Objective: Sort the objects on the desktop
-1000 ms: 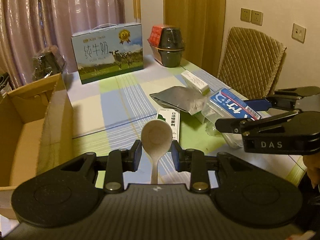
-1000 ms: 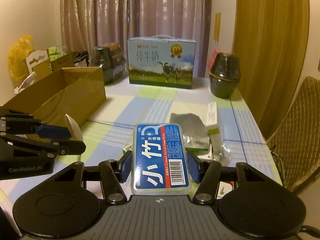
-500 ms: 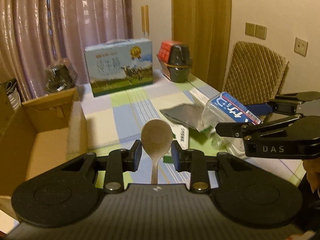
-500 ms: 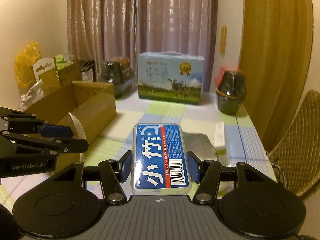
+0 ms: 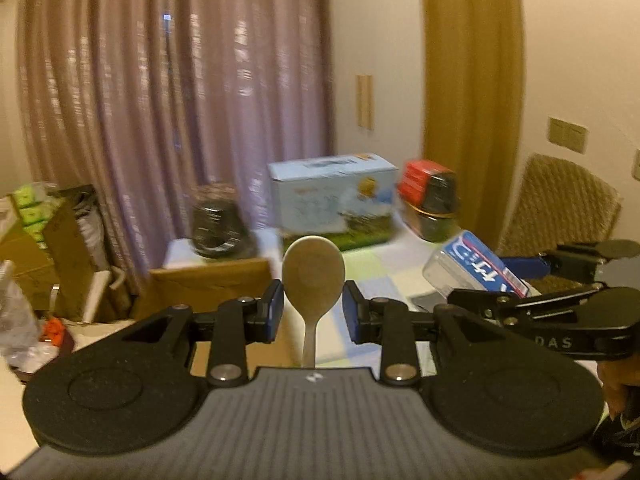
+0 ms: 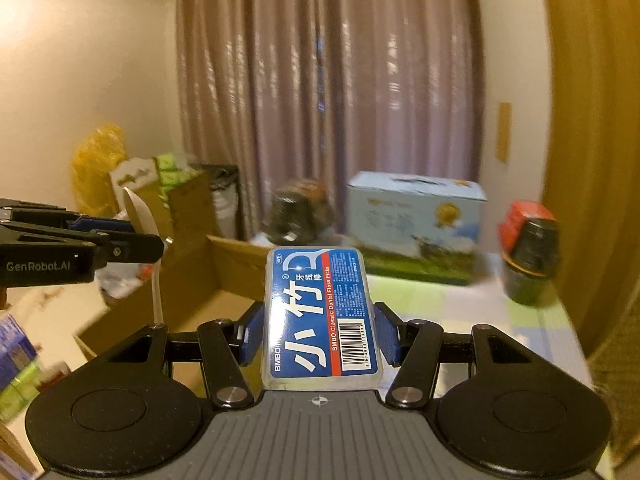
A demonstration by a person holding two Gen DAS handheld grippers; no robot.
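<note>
My left gripper is shut on a pale wooden spoon, bowl upward, held in the air above the table's left part. My right gripper is shut on a clear box of dental floss picks with a blue label, also lifted. Each gripper shows in the other's view: the right one with the floss box at the right, the left one with the spoon at the left. An open cardboard box stands on the table's left side, ahead of both grippers.
A blue milk carton box and dark wrapped bowl stacks stand at the table's far end. Floor clutter of boxes and bags lies left of the table. A woven chair is at the right. Curtains hang behind.
Both grippers have risen and tilted up with their objects; the view now takes in more curtain and wall. The cardboard box has shifted toward the middle of both views.
</note>
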